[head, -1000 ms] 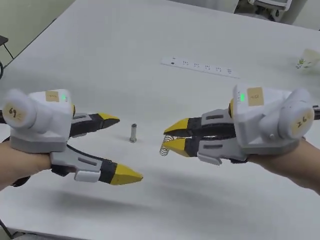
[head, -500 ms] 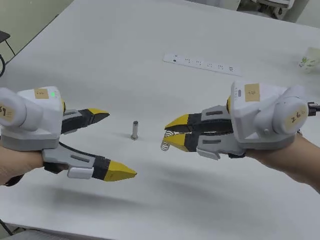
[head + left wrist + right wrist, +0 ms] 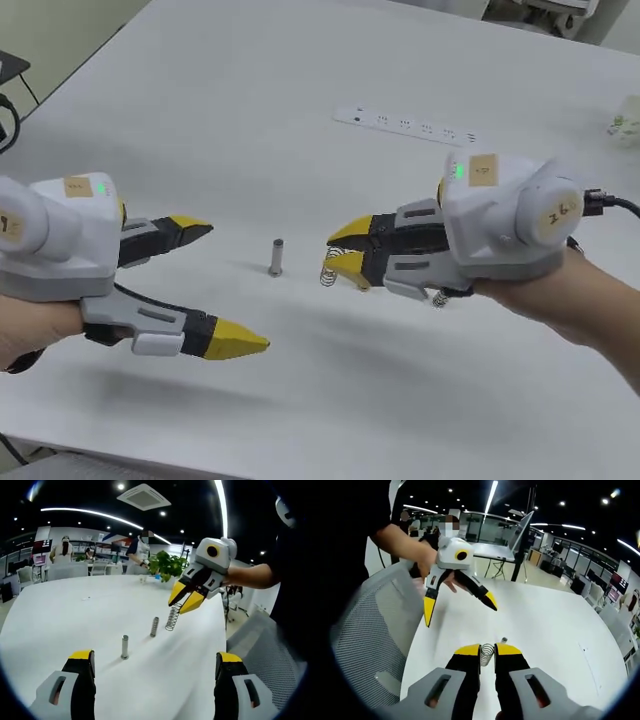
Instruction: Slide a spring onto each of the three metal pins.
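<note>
My white table [image 3: 250, 90] carries 1 metal pin [image 3: 277, 256], standing upright near the middle. Further out a white power strip [image 3: 415, 128] lies flat. In my left gripper view, 1 loose spring [image 3: 154, 626] stands on end just beyond the pin.

the left gripper [image 3: 232, 286], white-and-grey plastic body with black yellow-tipped jaws, sits at 8 o'clock in the head view, jaws spread wide, pointing toward 3. the matching right gripper [image 3: 337, 255] sits at 3 o'clock, pointing toward 9, jaws pinched on a small coiled metal spring [image 3: 328, 275]. a bare hand wraps each body.
</note>
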A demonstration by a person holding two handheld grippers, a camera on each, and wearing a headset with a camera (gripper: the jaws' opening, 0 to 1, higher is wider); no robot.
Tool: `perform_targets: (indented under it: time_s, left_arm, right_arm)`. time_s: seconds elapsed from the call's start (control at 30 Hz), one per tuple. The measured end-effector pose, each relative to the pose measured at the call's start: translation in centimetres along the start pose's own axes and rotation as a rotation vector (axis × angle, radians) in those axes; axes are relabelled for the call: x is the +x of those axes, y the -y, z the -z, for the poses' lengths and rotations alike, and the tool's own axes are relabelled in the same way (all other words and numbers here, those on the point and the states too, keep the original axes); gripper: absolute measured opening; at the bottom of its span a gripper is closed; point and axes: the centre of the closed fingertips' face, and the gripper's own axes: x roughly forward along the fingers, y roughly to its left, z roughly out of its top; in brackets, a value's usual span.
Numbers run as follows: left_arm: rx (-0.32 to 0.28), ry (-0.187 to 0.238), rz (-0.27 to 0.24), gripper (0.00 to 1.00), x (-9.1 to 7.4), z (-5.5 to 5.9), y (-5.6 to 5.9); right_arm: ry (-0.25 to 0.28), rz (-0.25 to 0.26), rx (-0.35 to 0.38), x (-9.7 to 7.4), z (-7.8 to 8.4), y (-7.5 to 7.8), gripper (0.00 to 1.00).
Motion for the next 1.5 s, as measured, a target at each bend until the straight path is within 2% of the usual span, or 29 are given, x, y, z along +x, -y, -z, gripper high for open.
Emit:
perform_targets:
  time_s: [0.43, 0.73, 0.93, 1.23, 1.5]
  left_arm:
    - [-0.004, 0.0, -0.015, 0.98, -0.1, 0.3, -0.4]
    - [-0.009, -0.003, -0.02, 0.98, -0.1, 0.4, -0.4]
    - [-0.012, -0.001, -0.035, 0.98, -0.2, 0.4, -0.7]
    - [-0.018, -0.004, -0.036, 0.98, -0.3, 0.6, -0.7]
    - [-0.019, -0.009, -0.039, 0.98, -0.3, 0.8, -0.8]
  right_arm:
    - [0.015, 0.034, 0.005, 1.9, -1.1, 2.2, 0.07]
    - [0.029, 0.058, 0.035, 3.4, -1.9, 3.8, 0.07]
    - [0.028, 0.056, 0.051, 4.4, -2.3, 4.1, 0.07]
    - [0.012, 0.053, 0.069, 5.6, -1.7, 4.6, 0.07]
    - [0.006, 0.054, 0.08, 5.9, -1.6, 4.6, 0.08]
